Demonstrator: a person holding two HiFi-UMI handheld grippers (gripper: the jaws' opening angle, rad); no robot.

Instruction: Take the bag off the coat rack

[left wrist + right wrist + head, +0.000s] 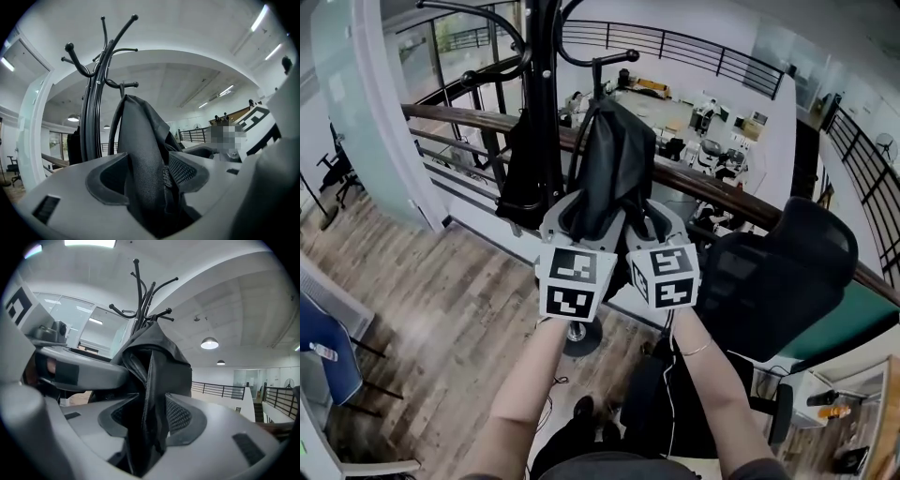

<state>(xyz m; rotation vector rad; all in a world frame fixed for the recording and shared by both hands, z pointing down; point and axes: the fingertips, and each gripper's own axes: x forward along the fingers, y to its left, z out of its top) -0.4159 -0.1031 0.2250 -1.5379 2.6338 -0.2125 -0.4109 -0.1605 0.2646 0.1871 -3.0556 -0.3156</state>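
Note:
A black bag (614, 159) hangs by its strap from a hook of the black coat rack (546, 94). Both grippers reach up to its lower part, side by side. My left gripper (584, 214) is open, and the bag's fabric (140, 140) hangs down between its jaws; the left pad stands apart from it. My right gripper (652, 214) is open too, with a fold of the bag (157, 362) between its pads. The rack's hooks (91, 108) rise behind the bag, and the rack (143, 291) also shows above it in the right gripper view.
A second dark garment (523, 169) hangs on the rack's left side. A wooden handrail (450, 117) over a balcony edge runs right behind the rack. A black office chair (778, 272) stands close at the right. The rack's round base (577, 333) is on the wooden floor.

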